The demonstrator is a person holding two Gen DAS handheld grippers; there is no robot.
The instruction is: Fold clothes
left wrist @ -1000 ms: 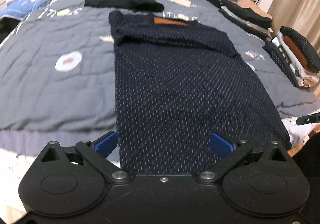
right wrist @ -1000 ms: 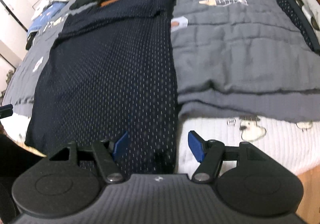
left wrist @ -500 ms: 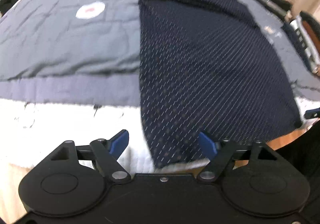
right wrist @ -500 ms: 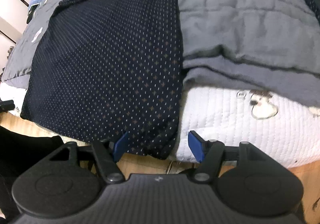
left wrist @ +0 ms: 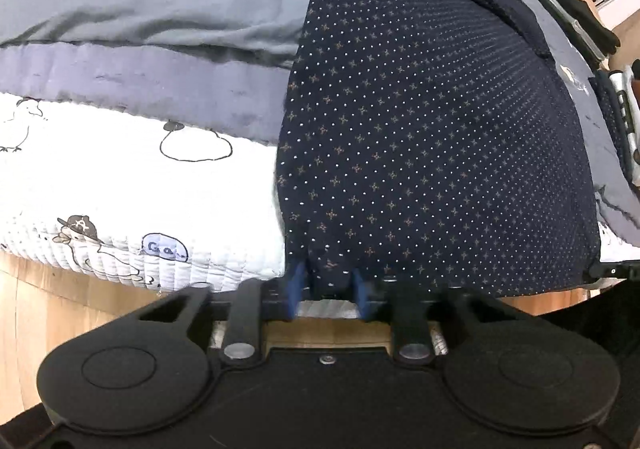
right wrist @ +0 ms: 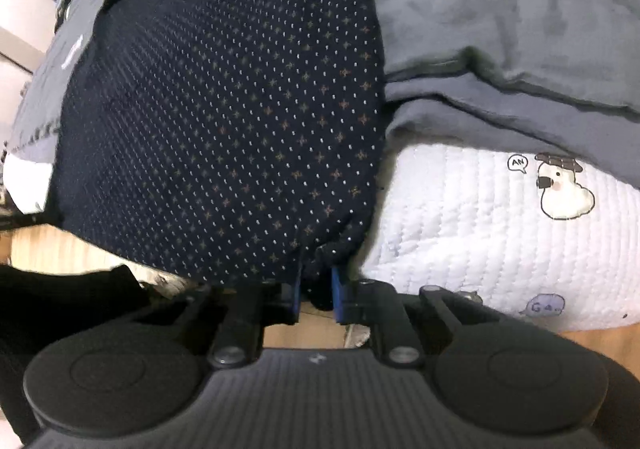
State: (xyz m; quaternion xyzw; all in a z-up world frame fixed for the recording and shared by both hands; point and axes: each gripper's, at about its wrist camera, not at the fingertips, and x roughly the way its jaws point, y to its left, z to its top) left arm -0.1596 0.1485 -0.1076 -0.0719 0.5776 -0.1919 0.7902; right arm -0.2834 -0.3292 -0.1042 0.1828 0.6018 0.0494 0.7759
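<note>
Left gripper (left wrist: 326,289): jaws had just been closing; now pinched on the hem's left corner, cloth puckered between the blue pads.
Right gripper (right wrist: 316,295): jaws had likewise just been closing; now clamped on the hem's right corner, fabric bunched between the pads.
Garment (left wrist: 432,137): navy, dotted with small crosses; lay flat lengthwise on the bed, hem hanging over the near edge, far end already turned in.
Change: a second earlier both grippers stood open above the hem, well up the cloth; since then both dropped to the bed's edge and shut on the corners.
Meaning: both hem corners appeared secured; the next move was probably to lift and carry the hem toward the far end, halving the garment.
Risk: thin bites near the very edge could slip under tension.
Duvet (left wrist: 140,9): grey, under the garment.
Sheet (right wrist: 480,229): white quilted, cartoon ducks, on the bed's side.
Floor (left wrist: 60,297): wood, below.
</note>
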